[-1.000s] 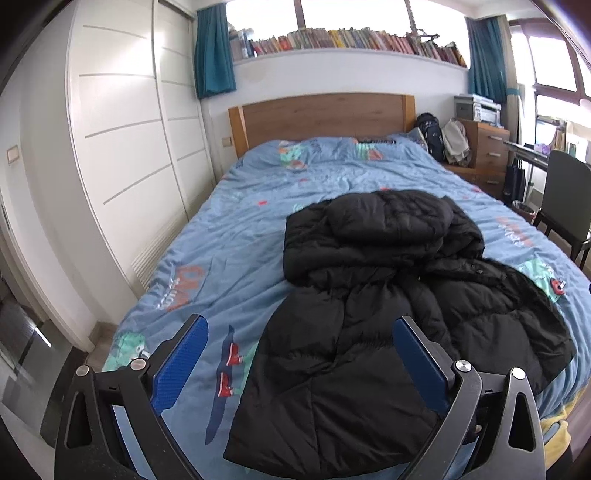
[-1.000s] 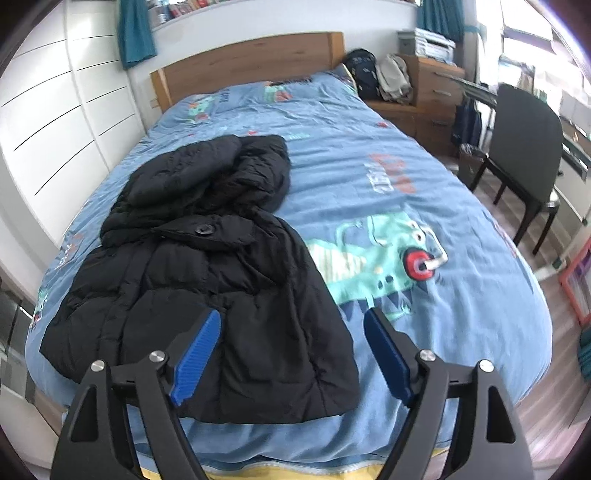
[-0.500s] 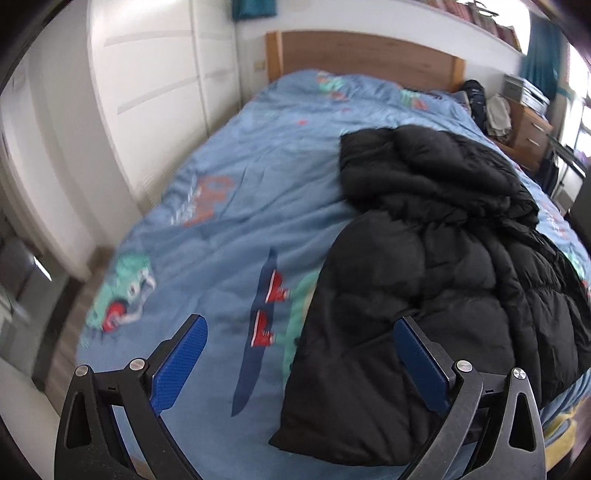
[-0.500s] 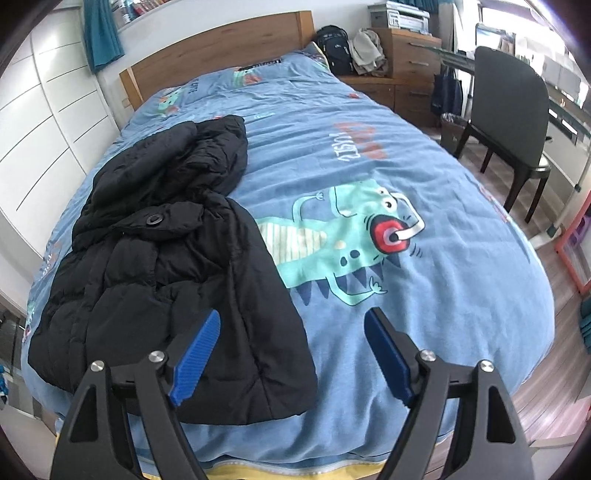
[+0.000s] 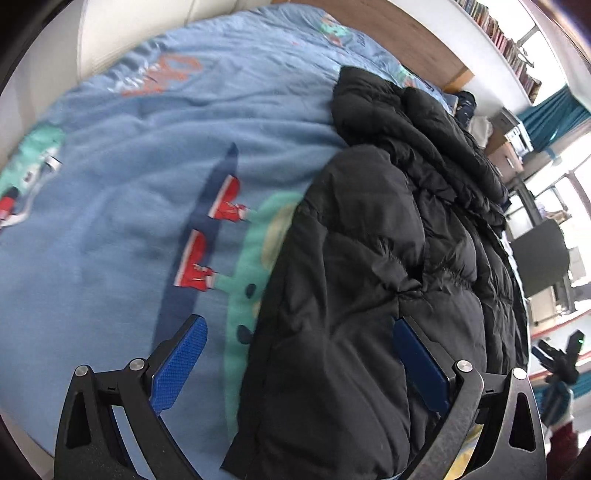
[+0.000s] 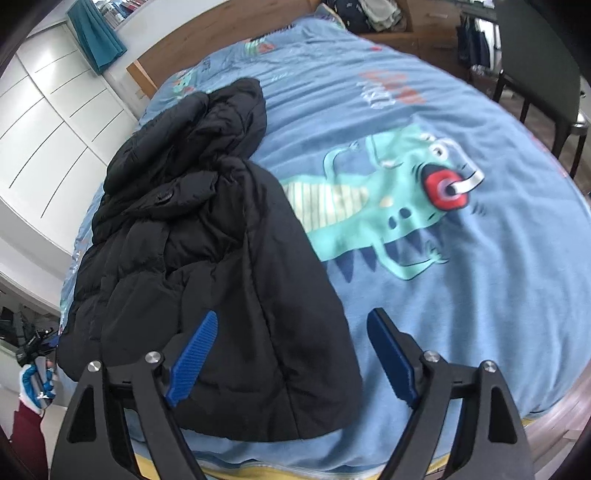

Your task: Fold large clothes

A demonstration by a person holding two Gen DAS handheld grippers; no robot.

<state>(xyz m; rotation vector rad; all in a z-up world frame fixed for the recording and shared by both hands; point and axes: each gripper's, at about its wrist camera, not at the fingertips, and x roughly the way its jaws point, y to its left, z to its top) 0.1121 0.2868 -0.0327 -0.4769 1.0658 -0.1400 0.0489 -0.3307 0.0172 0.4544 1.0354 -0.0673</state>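
Your left gripper (image 5: 299,363), jaws wide apart, nothing pinched, now angled down over hem corner of black puffer jacket (image 5: 369,277) at foot edge of bed (image 5: 110,166); a second ago it looked level across room. Your right gripper (image 6: 290,356), jaws opening, empty, also lower, straddling jacket's other hem corner (image 6: 295,369). Jacket lies lengthwise, hem at foot edge, bunched hood toward headboard (image 6: 221,26). Judgement: both hands closing in on hem corners; first fold not yet begun.
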